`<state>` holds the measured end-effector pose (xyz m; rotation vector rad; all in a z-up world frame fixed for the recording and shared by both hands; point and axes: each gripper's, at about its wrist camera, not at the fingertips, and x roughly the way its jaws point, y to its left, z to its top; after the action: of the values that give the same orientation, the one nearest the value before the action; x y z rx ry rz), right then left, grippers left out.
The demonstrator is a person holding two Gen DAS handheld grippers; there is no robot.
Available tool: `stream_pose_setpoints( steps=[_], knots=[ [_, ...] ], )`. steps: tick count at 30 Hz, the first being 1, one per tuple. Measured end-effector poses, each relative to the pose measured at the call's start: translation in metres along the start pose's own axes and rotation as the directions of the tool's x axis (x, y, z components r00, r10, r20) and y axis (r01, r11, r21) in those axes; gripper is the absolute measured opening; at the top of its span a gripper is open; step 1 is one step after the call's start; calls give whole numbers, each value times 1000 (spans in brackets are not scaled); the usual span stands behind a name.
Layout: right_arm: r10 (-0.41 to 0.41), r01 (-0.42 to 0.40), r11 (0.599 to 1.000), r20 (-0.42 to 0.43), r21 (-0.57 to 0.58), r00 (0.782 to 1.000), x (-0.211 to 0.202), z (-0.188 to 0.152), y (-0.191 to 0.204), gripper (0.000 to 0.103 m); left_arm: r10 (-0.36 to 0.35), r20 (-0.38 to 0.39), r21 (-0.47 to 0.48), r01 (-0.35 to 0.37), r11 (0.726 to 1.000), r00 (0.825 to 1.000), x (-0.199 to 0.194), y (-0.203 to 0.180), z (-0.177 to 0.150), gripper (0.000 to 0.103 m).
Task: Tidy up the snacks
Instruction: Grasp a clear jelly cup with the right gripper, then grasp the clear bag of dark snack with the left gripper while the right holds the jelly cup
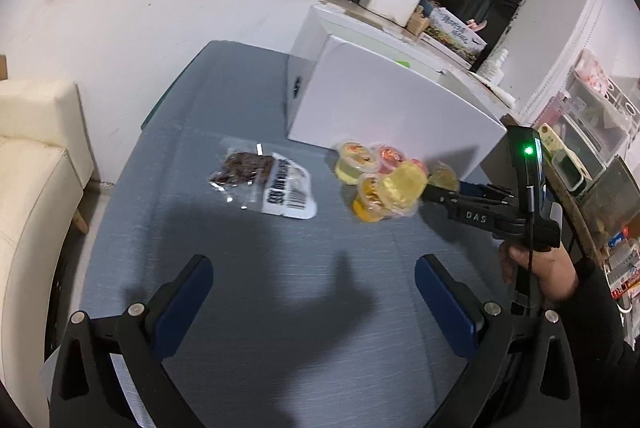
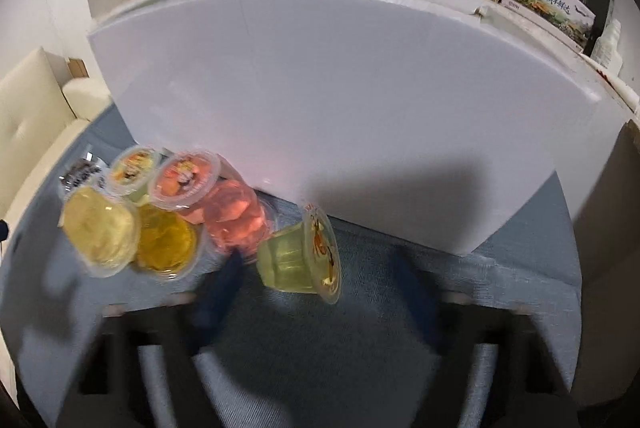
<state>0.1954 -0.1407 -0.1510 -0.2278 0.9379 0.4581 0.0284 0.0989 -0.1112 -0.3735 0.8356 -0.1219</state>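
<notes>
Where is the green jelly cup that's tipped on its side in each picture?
Left wrist view: the green jelly cup peeks out at the right end of the cup pile, mostly hidden, just by the right gripper.
Right wrist view: it lies on its side at centre, between the blurred fingers; whether they touch it is unclear.
Shared landmark: the white foam box, right behind the cups.

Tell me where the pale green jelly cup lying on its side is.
In the right wrist view the pale green jelly cup lies on the blue tabletop, just right of the pink jelly cup and in front of the white foam box.
</notes>
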Motion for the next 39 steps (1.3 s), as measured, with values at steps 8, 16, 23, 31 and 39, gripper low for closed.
stream_pose_setpoints(
  steps=[8,16,23,31,39],
  knots=[
    [56,-57,998,35,32,998,-18,1,-8,36,30,-7,33,-30,999,1000,11,5,8,103],
    [110,-118,990,105,74,988,-64,-25,-4,36,111,-92,151,-96,984,990,61,17,39,103],
    [147,-160,984,141,83,979,-94,-42,8,36,144,-117,210,-117,971,983,91,17,53,103],
    [163,-174,982,138,74,977,-93,-46,18,36,217,-62,298,-189,936,974,90,3,45,86],
    [162,-174,982,148,70,976,-97,-46,21,36,147,-57,246,-129,961,988,67,10,36,48]
  ],
)
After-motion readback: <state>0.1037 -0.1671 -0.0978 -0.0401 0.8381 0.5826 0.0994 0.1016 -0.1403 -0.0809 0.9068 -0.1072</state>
